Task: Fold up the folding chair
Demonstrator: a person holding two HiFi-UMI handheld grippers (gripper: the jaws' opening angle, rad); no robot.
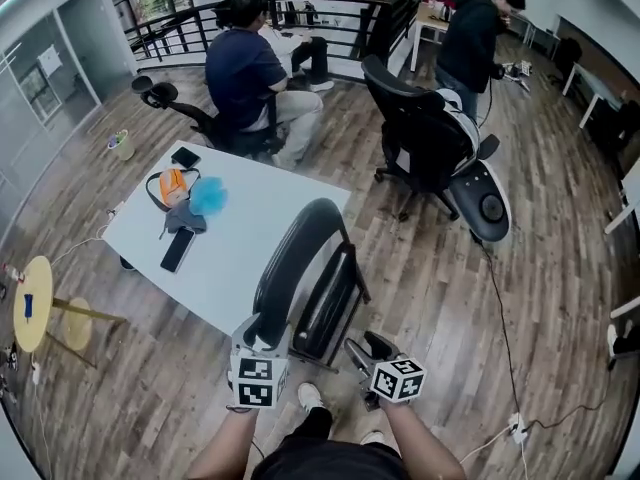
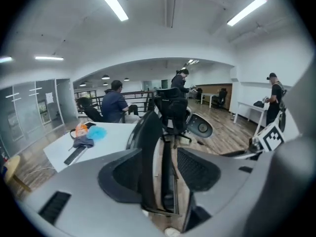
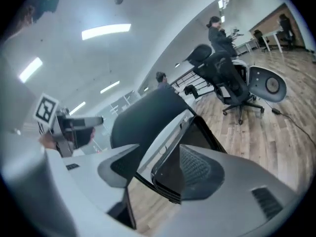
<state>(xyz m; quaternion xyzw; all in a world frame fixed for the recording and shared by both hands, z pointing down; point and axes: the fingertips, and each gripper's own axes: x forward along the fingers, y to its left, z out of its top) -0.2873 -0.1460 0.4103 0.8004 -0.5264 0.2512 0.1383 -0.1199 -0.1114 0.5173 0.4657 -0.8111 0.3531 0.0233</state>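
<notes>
Folding chair [image 1: 303, 268] backrest between parted left gripper [image 1: 262, 336] jaws, right gripper [image 1: 363, 350] jaws released nearby

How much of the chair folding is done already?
Mostly done: the seat stands up close against the backrest, so the folding chair looks nearly flat, with only a thin gap showing. In hand: the left claw straddles the backrest's top, jaws apart; the right claw is open near the seat's edge. Left: probably squeezing that gap shut.
</notes>
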